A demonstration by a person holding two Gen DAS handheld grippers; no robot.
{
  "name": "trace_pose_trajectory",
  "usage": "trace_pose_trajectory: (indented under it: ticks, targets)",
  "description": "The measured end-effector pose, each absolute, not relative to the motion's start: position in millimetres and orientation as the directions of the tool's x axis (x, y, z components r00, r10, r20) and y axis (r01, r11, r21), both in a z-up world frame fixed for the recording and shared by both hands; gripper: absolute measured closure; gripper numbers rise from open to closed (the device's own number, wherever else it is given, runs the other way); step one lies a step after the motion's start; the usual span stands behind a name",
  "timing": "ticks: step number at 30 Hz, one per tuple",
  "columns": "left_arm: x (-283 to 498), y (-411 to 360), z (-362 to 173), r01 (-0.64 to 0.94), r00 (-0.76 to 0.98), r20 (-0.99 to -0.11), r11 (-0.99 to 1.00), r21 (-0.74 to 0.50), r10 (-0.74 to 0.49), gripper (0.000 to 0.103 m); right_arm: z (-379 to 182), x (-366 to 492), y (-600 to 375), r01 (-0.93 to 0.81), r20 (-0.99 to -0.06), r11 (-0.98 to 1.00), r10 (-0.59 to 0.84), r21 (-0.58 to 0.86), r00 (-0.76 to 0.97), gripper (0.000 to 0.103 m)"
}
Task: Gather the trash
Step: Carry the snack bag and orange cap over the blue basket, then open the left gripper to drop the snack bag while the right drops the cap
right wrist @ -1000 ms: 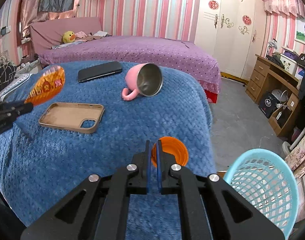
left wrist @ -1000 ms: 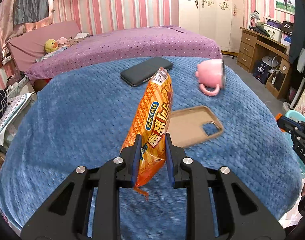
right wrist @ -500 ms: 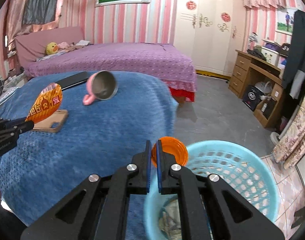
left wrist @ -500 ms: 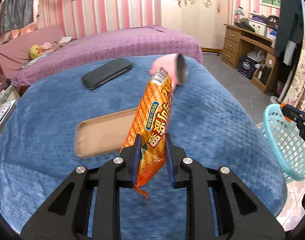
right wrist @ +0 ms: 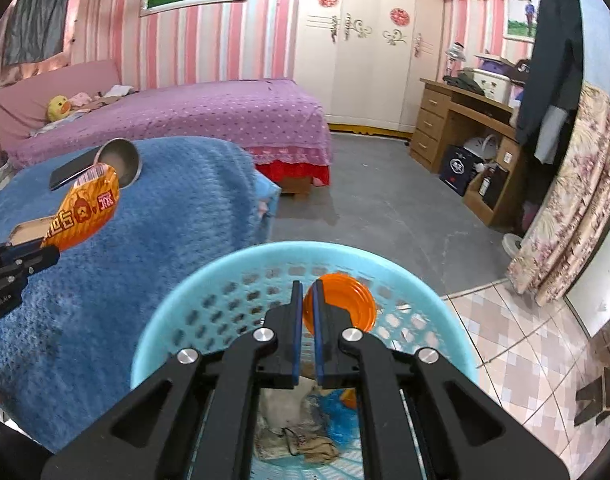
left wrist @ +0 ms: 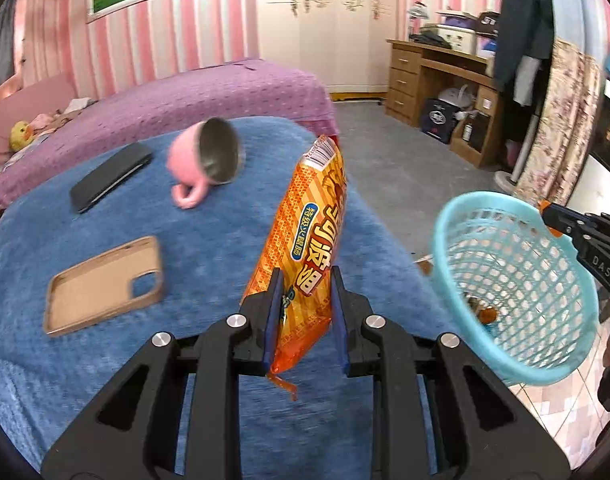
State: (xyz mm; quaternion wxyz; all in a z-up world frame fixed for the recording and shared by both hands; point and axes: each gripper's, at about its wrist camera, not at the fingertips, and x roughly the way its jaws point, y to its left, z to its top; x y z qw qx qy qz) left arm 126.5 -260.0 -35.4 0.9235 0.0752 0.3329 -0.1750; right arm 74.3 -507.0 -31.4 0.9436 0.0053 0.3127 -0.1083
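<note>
My left gripper (left wrist: 305,316) is shut on an orange snack bag (left wrist: 309,236) and holds it upright above the blue blanket, left of the light-blue mesh basket (left wrist: 517,280). The bag also shows in the right wrist view (right wrist: 85,212). My right gripper (right wrist: 307,328) is shut on an orange plastic lid (right wrist: 341,308) and holds it over the basket (right wrist: 185,308). Crumpled wrappers and paper lie in the basket's bottom (right wrist: 301,424). The right gripper shows over the basket's far rim in the left wrist view (left wrist: 585,236).
On the blue blanket (left wrist: 45,248) lie a tan phone case (left wrist: 105,284), a black phone (left wrist: 113,176) and a tipped pink mug (left wrist: 205,160). A purple bed (right wrist: 205,112) stands behind. A wooden desk (right wrist: 465,120) and a floral curtain (right wrist: 577,200) are at the right.
Both grippers have swung right. The basket now lies directly under my right gripper and closer to the left gripper's snack bag. Both grips are unchanged.
</note>
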Motion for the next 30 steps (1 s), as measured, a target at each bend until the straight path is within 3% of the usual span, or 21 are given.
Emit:
trace_pose_trajectory:
  ticks: [18, 19, 21, 26, 30]
  targets:
    - [92.6, -379.8, -41.5, 0.556, 0.649, -0.642, 0.831, 0.033, -0.408, 0.078, -42.7, 47.4, -565.6, 0.298, -0.582, 0.954, -0.229, 0.025, 0.780, 0.098]
    - [91.5, -383.4, -40.7, 0.560, 0.650, -0.641, 0.828, 0.040, -0.408, 0.075, -43.3, 46.2, -567.7, 0.301, -0.580, 0.953, -0.228, 0.031, 0.782, 0.098]
    - [92.4, -389.2, -39.4, 0.558, 0.653, -0.643, 0.828, 0.052, -0.399, 0.052, -44.2, 45.2, -569.9, 0.302, -0.579, 0.952, -0.224, 0.040, 0.783, 0.098]
    - [100.5, -377.9, -34.0, 0.508, 0.680, -0.630, 0.861, 0.036, -0.375, 0.024, -46.2, 45.5, -570.0, 0.294, -0.578, 0.955, -0.214, 0.046, 0.787, 0.098]
    - [112.7, -354.3, -31.3, 0.449, 0.701, -0.625, 0.893, 0.012, -0.344, 0.015, -45.8, 49.2, -566.1, 0.280, -0.577, 0.959, -0.201, 0.049, 0.791, 0.098]
